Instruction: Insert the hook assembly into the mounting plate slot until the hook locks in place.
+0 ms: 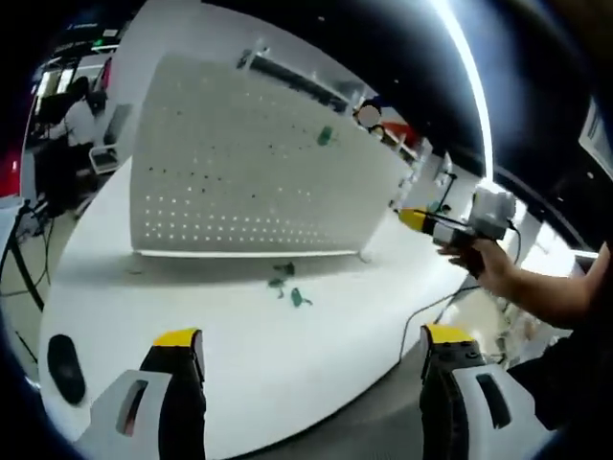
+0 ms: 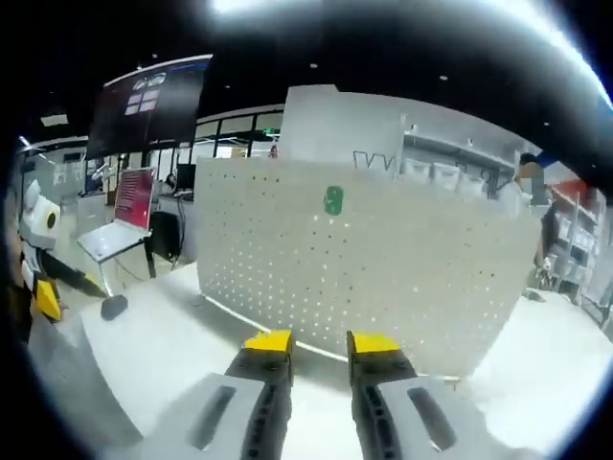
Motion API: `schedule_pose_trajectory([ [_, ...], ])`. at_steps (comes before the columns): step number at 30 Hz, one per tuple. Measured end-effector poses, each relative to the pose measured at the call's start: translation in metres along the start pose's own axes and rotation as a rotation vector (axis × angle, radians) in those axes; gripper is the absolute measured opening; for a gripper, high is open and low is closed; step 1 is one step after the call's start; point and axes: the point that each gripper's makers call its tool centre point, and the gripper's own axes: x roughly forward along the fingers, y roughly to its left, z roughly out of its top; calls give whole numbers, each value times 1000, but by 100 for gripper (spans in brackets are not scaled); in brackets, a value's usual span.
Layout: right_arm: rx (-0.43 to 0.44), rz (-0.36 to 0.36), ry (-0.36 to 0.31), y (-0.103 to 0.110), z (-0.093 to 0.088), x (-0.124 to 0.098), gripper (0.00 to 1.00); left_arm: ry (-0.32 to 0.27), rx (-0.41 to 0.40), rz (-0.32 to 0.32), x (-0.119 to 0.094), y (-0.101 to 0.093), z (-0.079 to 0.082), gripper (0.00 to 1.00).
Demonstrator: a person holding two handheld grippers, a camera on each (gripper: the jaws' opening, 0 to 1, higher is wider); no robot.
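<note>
A white pegboard (image 1: 249,163) stands upright on the white table (image 1: 239,335), one green hook (image 2: 332,200) mounted high on its face, and more green hooks (image 1: 290,286) lie loose on the table just before its base. The left gripper (image 1: 311,350) hangs wide open and empty above the near table edge, a black mouse-like object (image 1: 65,367) near its left jaw. The right gripper (image 2: 319,343), jaws slightly parted and holding nothing, points at the pegboard's lower edge.

One white pegboard (image 1: 249,163); one green hook (image 1: 326,136) mounted on it; two green hooks (image 1: 290,285) on the bench (image 1: 268,355), ahead of the fingers (image 1: 180,337).
</note>
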Motion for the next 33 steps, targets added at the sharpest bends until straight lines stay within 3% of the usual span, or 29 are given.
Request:
schedule_pose_trajectory([
  [3, 23, 37, 48, 16, -20, 0, 20, 15, 6, 10, 0, 0, -6, 94],
  [11, -54, 128, 124, 51, -59, -3, 20, 37, 5, 5, 7, -3, -17, 94],
  [14, 19, 184, 173, 59, -75, -1, 21, 57, 8, 6, 8, -3, -21, 94],
  [20, -3, 210, 226, 60, -90, 1, 22, 152, 58, 25, 10, 6, -40, 95],
  [33, 61, 298, 386, 77, -146, -2, 26, 178, -14, 36, 23, 12, -49, 97],
])
